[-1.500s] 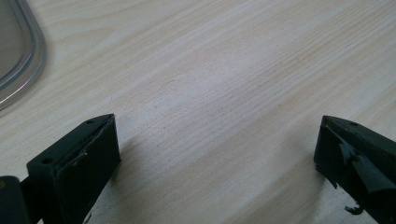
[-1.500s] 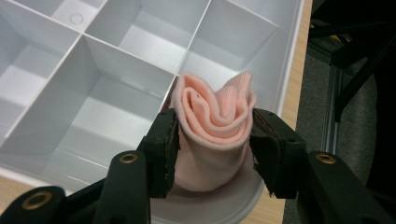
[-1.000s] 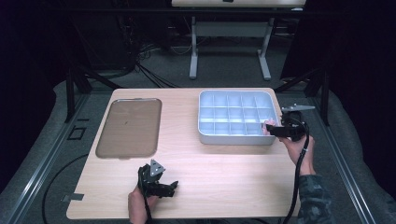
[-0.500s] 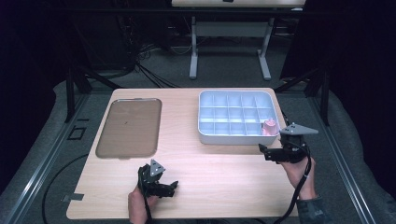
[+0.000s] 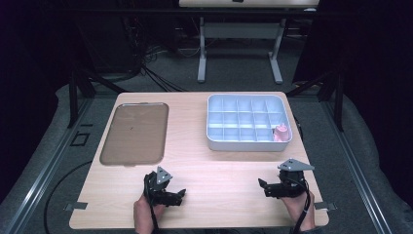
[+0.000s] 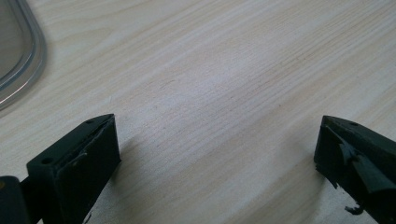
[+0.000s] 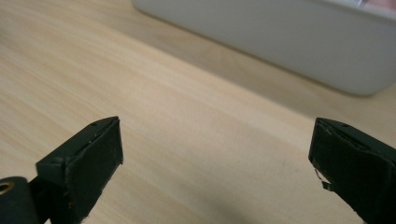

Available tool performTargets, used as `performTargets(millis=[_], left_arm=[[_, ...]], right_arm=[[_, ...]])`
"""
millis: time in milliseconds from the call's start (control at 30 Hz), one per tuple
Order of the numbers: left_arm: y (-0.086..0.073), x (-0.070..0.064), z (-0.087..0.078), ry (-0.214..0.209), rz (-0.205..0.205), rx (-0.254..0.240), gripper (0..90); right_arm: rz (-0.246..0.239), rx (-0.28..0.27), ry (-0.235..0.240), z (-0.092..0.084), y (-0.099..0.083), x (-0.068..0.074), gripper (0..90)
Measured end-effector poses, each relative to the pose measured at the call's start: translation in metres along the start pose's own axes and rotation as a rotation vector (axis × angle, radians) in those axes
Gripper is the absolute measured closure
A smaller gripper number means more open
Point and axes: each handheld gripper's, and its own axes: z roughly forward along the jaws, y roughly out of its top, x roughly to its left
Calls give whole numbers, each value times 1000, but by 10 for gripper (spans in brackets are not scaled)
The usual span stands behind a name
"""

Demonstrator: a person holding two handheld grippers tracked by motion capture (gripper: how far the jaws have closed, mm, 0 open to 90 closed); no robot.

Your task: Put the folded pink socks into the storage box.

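A: How are the jaws set?

B: On both the left gripper (image 5: 179, 196) and the right gripper (image 5: 262, 187) they are spread wide, with nothing held; only bare table (image 6: 224, 84) is seen between them.

A: What has changed?

B: The right gripper has been drawn back from the bin (image 5: 243, 145) to the near edge. 1 pink piece (image 5: 280, 133) is left in the near right compartment, so a placement is judged done. The tray (image 5: 134, 132) lies empty

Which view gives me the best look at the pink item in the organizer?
The high view: the small pink object sits in the near right corner cell of the grey compartment tray. The right gripper view catches just a pink sliver over the tray wall; the left gripper view faces bare tabletop.
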Motion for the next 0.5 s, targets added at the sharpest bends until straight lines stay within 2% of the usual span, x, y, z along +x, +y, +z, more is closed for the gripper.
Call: performTargets(millis=[167, 233, 467, 500], left_arm=[[0, 0, 0, 0, -1, 0, 0], [0, 0, 0, 0, 1, 0, 0], [0, 0, 0, 1, -1, -1, 0], [0, 0, 0, 0, -1, 0, 0]], right_arm=[[4, 25, -2, 14, -24, 4, 8], [3, 30, -20, 18, -31, 5, 1], [-28, 11, -90, 24, -41, 10, 0], [-27, 23, -92, 25, -40, 9, 0]])
